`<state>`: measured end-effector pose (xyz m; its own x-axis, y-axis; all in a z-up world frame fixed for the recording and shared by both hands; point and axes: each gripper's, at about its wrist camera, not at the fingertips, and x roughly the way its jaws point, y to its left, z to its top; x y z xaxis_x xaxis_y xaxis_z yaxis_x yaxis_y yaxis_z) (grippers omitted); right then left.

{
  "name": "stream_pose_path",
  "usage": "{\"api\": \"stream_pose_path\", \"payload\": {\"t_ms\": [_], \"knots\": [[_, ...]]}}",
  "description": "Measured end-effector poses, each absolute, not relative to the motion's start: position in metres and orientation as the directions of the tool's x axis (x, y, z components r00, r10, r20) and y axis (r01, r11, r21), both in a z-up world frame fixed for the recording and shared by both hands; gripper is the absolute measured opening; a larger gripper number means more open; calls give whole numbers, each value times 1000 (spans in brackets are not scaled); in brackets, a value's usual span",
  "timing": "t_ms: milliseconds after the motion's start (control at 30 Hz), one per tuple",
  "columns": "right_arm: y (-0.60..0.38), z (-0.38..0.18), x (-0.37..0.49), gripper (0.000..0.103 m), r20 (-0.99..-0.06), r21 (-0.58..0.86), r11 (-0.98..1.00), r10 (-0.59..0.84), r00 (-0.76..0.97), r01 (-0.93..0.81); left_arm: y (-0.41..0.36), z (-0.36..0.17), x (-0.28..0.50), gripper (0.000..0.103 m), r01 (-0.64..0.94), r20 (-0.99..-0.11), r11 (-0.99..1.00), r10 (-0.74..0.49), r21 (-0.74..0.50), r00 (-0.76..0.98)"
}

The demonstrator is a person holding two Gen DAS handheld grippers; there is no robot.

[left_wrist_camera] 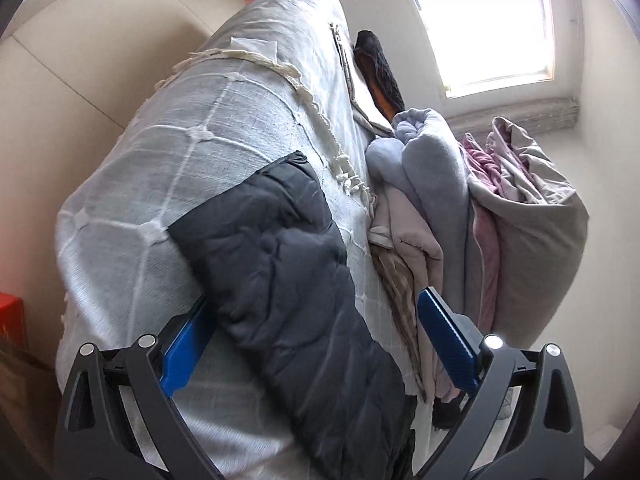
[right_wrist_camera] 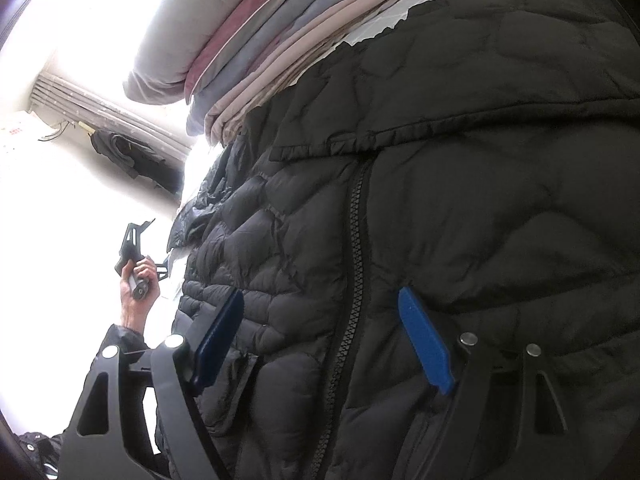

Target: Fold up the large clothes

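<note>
A black quilted puffer jacket [right_wrist_camera: 460, 208] lies spread on a white checked bed cover [left_wrist_camera: 224, 128]. In the right wrist view its front zipper [right_wrist_camera: 352, 264] runs between the open blue fingers of my right gripper [right_wrist_camera: 320, 300], which hovers close over the jacket's front. In the left wrist view one dark sleeve [left_wrist_camera: 288, 264] of the jacket lies across the cover, and my left gripper [left_wrist_camera: 316, 312] is open with the sleeve between its spread fingers, not clamped. The hand that holds the left gripper [right_wrist_camera: 138, 276] shows at the left of the right wrist view.
A pile of folded and bundled clothes and bedding [left_wrist_camera: 480, 208] in grey-blue, pink and beige lies on the bed beside the jacket; it also shows in the right wrist view [right_wrist_camera: 256, 48]. A bright window [left_wrist_camera: 480, 20] is behind. A red box [left_wrist_camera: 10, 316] stands at the left.
</note>
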<state>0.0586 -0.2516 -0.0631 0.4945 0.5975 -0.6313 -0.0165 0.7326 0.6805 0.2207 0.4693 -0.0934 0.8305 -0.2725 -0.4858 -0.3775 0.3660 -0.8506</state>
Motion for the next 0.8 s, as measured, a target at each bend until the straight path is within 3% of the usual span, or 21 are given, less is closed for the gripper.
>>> {"api": "stream_pose_path", "payload": {"t_ms": [33, 67, 100, 133, 367, 500, 633, 800], "knots": [[-252, -63, 58, 77, -630, 682, 731, 599, 494, -16, 468, -92, 225, 89, -398, -508, 378, -260, -836, 821], [-253, -64, 58, 77, -629, 684, 730, 600, 494, -16, 467, -91, 228, 62, -412, -527, 395, -247, -821, 813], [-254, -64, 58, 77, -628, 686, 728, 602, 494, -16, 464, -90, 232, 42, -415, -540, 414, -255, -810, 802], [-254, -64, 58, 77, -625, 689, 724, 605, 494, -14, 460, -92, 239, 6, -402, -545, 424, -300, -811, 783], [-263, -63, 57, 77, -580, 744, 668, 642, 501, 6, 412, -43, 239, 3, -314, -524, 545, -285, -778, 803], [-276, -49, 53, 77, -535, 772, 636, 645, 546, 6, 342, 13, 245, 3, -177, -490, 641, -351, -747, 798], [-300, -32, 46, 77, -485, 798, 603, 627, 610, 15, 228, 78, 246, 3, 42, -424, 703, -474, -709, 772], [-344, -17, 34, 77, -413, 846, 531, 586, 697, 55, 58, 109, 235, 3, 285, -404, 709, -632, -645, 661]]}}
